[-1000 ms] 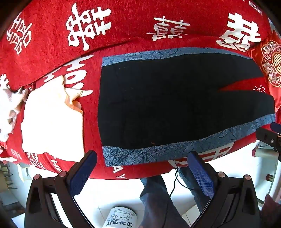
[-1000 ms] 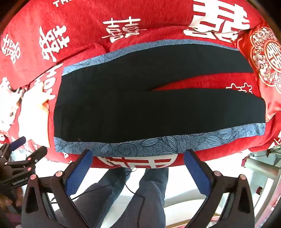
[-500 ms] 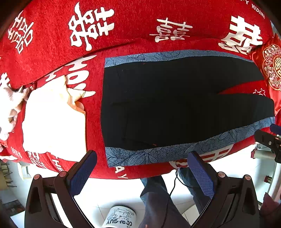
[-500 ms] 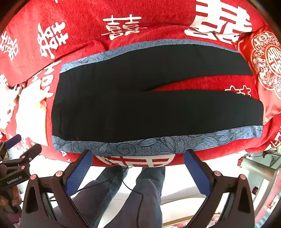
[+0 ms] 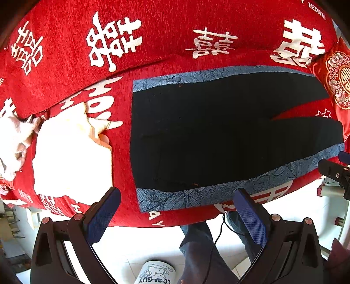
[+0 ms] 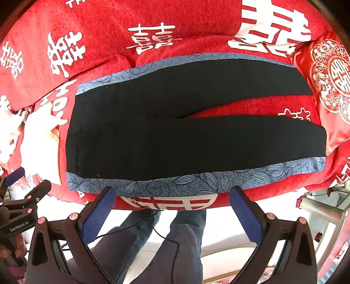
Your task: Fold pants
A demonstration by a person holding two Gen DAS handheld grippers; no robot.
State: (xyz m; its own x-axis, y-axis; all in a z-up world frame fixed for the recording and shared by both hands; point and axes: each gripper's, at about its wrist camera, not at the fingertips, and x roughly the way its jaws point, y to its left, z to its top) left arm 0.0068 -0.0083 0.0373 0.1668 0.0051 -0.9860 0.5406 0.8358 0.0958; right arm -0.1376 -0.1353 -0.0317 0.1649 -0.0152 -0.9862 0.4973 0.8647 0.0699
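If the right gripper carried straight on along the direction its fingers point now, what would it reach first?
Most likely the near blue floral side stripe of the black pants, which lie flat on the red sofa cover. The right gripper is open and holds nothing; nothing shows between its fingers and that edge, though depth is unclear.

The black pants with blue floral side bands (image 6: 175, 139) lie flat on the red sofa cover with white characters (image 6: 109, 39), legs splayed rightward toward the red embroidered cushion (image 6: 332, 87), the white cloth pile (image 5: 72, 153) left of the waistband, both grippers apart from the near edge.
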